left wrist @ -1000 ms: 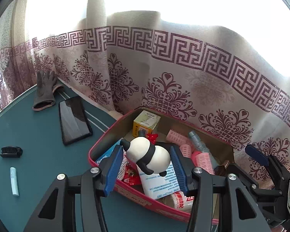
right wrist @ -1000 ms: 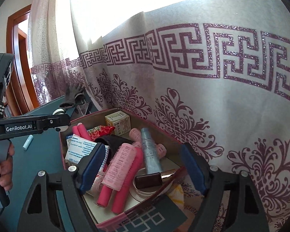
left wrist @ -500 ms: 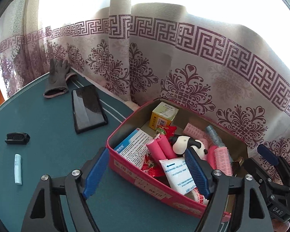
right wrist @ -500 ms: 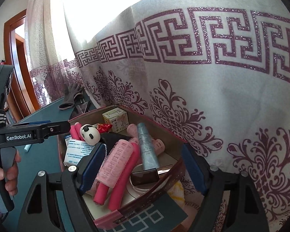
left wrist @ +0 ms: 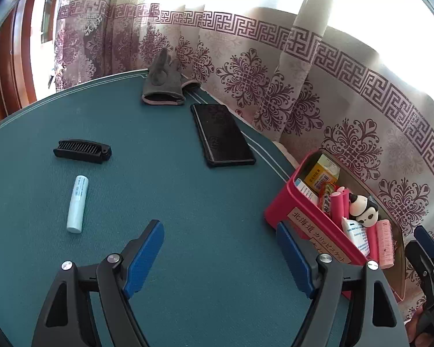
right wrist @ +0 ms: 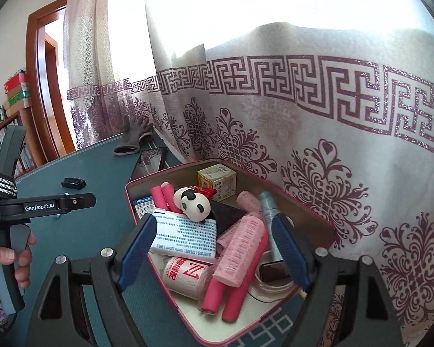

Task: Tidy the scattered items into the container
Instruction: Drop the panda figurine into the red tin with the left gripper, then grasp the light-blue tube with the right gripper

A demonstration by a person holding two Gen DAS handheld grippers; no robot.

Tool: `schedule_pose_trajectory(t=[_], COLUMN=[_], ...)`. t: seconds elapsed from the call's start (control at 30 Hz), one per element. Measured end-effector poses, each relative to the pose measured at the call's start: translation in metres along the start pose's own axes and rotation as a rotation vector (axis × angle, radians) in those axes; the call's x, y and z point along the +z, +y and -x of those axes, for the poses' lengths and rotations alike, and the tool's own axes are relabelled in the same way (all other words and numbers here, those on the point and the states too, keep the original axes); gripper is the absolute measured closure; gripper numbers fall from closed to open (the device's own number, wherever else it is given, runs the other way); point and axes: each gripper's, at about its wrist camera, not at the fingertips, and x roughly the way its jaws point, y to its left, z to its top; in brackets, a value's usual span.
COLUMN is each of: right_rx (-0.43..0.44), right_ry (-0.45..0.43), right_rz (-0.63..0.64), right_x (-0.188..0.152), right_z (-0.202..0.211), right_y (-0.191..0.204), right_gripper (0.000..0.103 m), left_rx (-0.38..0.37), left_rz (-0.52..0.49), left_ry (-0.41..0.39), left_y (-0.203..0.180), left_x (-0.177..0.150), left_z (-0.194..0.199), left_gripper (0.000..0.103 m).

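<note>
One white tube [left wrist: 77, 204] lies left of the open left tongs [left wrist: 220, 253].

Black hand-held gripper [left wrist: 218, 256]: blue pads [left wrist: 143, 254], silver screws, white "GenRobot.AI" lettering, striped strap.

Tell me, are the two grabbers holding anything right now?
No. The left gripper is open over bare table, and the right gripper hangs open above the red box, gripping nothing. The panda toy lies in the box.
</note>
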Motion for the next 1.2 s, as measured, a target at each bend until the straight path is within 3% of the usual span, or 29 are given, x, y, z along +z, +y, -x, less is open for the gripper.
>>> schedule_pose_trajectory(t=[0.17,0.43,0.7,0.77,0.83,0.97,1.2], right_rx=[0.049,0.223,0.385,0.416,0.450,0.463,0.450], right_ry=[0.005,0.056,0.205,0.250,0.299,0.364,0.385], right_rz=[0.041,0.158,0.226,0.233,0.222,0.211,0.249], right_x=[0.004,0.001,-0.004,-0.003,-0.002,0.000,0.007], right_z=[-0.006,-0.031,-0.078,-0.092,-0.106,-0.134,-0.164], right_y=[0.033,0.117,0.196,0.212,0.224,0.247,0.279], right_gripper=[0.018,0.018,0.021,0.037,0.043,0.043,0.043], left_rx=[0.061,0.268,0.317,0.318,0.330,0.326,0.334], left_rz=[0.084,0.197,0.267,0.288,0.306,0.310,0.326], left_ry=[-0.017,-0.062,-0.061,-0.060,-0.064,-0.066,-0.067], left_y=[0.055,0.144,0.192,0.200,0.205,0.207,0.214], left_x=[-0.006,-0.022,-0.041,-0.045,-0.049,-0.052,-0.054], left_z=[0.014,0.043,0.057,0.058,0.058,0.057,0.053], left_gripper=[0.021,0.021,0.021,0.021,0.021,0.021,0.021])
